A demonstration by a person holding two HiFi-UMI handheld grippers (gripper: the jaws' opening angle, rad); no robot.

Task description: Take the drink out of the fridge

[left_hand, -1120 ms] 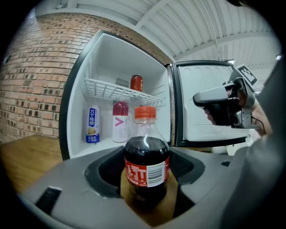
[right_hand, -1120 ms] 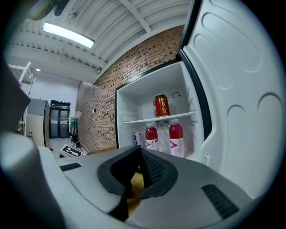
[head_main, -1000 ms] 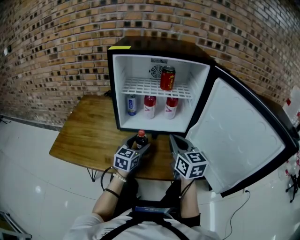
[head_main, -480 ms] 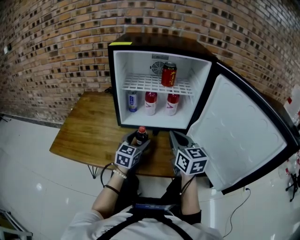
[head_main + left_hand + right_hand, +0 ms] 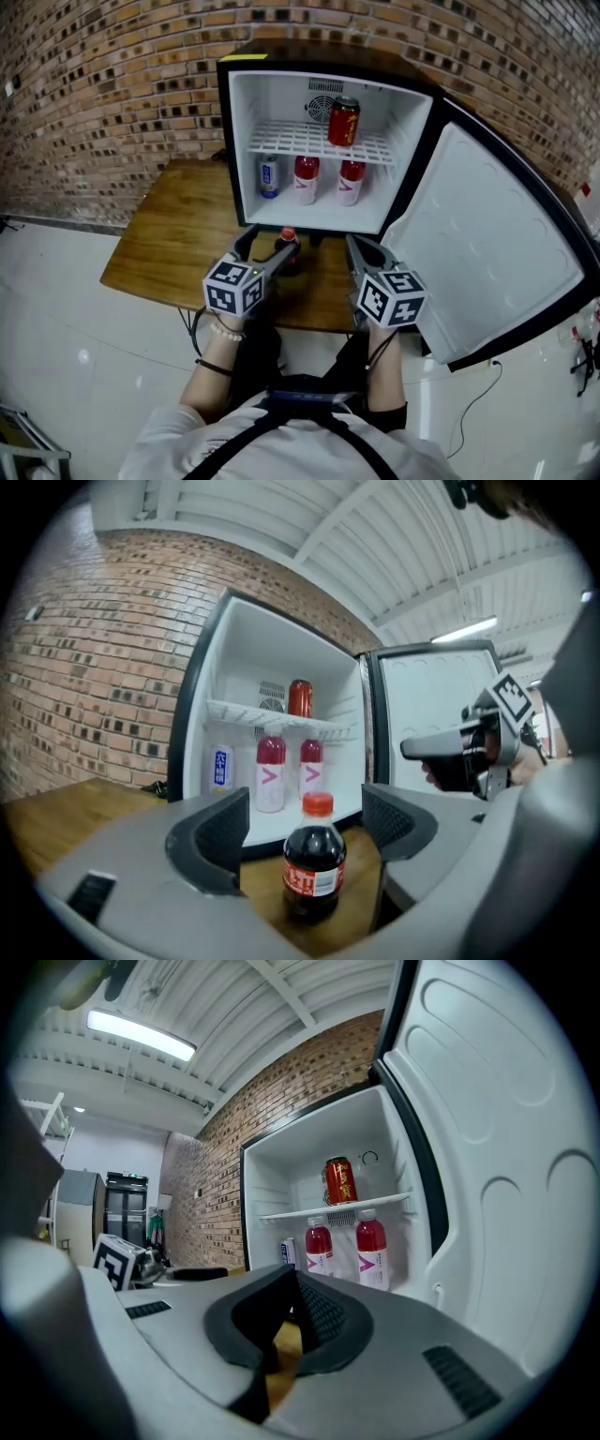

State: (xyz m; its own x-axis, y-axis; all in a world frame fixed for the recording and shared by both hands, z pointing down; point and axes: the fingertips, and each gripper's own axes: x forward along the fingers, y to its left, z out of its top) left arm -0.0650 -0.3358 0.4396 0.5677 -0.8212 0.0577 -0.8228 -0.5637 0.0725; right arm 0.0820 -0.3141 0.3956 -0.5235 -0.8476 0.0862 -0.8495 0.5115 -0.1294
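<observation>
The left gripper [image 5: 305,819] has released the cola bottle [image 5: 314,874]: its jaws are opening, pads clear of the bottle, which stands upright between them on the wooden table [image 5: 178,253], just before the open fridge [image 5: 328,84]. The right gripper [image 5: 292,1321] is clenched, empty

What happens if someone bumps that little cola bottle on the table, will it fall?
The cola bottle stands upright on the wooden table and looks squat, so a small bump probably wouldn't topple it. It seems full of dark drink, so likely heavy for its size. Tipped over, its round body would probably roll.
</observation>
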